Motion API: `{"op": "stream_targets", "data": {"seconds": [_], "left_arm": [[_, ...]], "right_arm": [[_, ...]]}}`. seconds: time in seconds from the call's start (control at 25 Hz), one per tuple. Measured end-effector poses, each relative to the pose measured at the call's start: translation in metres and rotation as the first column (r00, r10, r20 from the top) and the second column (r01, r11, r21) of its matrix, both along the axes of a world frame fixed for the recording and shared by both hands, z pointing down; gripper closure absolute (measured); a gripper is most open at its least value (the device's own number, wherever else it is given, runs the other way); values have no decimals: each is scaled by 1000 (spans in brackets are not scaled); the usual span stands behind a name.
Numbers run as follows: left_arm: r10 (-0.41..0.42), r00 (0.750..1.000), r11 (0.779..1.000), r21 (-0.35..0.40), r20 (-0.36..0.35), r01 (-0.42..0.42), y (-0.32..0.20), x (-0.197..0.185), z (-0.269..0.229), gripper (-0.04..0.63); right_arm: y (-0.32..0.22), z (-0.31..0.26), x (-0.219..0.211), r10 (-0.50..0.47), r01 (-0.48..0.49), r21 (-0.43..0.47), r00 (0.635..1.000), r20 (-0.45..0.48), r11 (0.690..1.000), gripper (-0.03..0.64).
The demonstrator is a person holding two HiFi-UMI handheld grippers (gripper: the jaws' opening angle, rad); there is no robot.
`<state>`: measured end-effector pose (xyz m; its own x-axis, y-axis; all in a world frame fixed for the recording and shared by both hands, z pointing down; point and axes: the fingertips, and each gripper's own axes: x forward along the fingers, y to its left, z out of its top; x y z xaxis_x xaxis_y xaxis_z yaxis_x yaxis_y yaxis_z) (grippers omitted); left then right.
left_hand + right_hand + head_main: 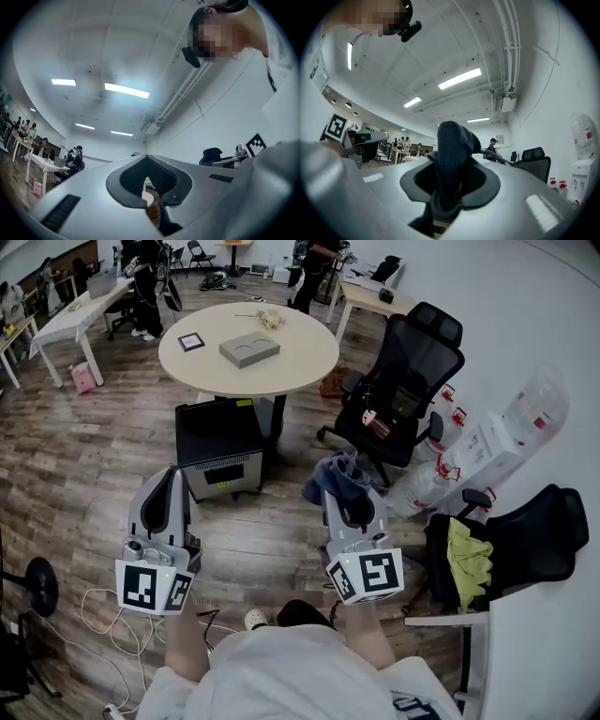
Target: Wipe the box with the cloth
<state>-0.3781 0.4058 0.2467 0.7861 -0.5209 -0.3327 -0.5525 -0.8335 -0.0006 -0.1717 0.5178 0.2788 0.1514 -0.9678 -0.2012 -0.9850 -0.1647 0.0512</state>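
A flat grey box point(249, 350) lies on the round beige table point(300, 362) well ahead of me. In the head view both grippers are held low over the wooden floor, far short of the table. My right gripper point(343, 476) is shut on a dark blue cloth point(335, 476), which bunches up out of its jaws; the right gripper view shows this cloth point(452, 154) standing up between the fingers. My left gripper point(172, 480) has its fingers together with nothing in them, and in its own view the left gripper point(151, 188) points up toward the ceiling.
A black cabinet point(219, 448) stands on the floor under the table's near edge. A black office chair point(405, 381) is at the right, with water bottles point(534, 409) behind it. Another chair point(525, 540) carries a yellow cloth point(469, 563). Cables point(98, 620) lie on the floor at left.
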Motion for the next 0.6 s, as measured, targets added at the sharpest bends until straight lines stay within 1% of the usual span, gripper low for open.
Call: {"op": "stream_targets", "data": {"seconds": [0.2, 0.36, 0.6], "left_arm": [[26, 1000, 1000, -6, 6, -26, -3, 13, 7, 594], [31, 999, 999, -13, 17, -31, -17, 28, 12, 594], [-1, 1000, 1000, 4, 18, 1, -62, 63, 8, 594]], "right_arm": [[-3, 5, 7, 7, -7, -7, 1000, -7, 1000, 514], [-20, 14, 19, -3, 3, -19, 1000, 11, 1000, 514], [-68, 18, 64, -10, 10, 0, 999, 41, 1000, 514]]}}
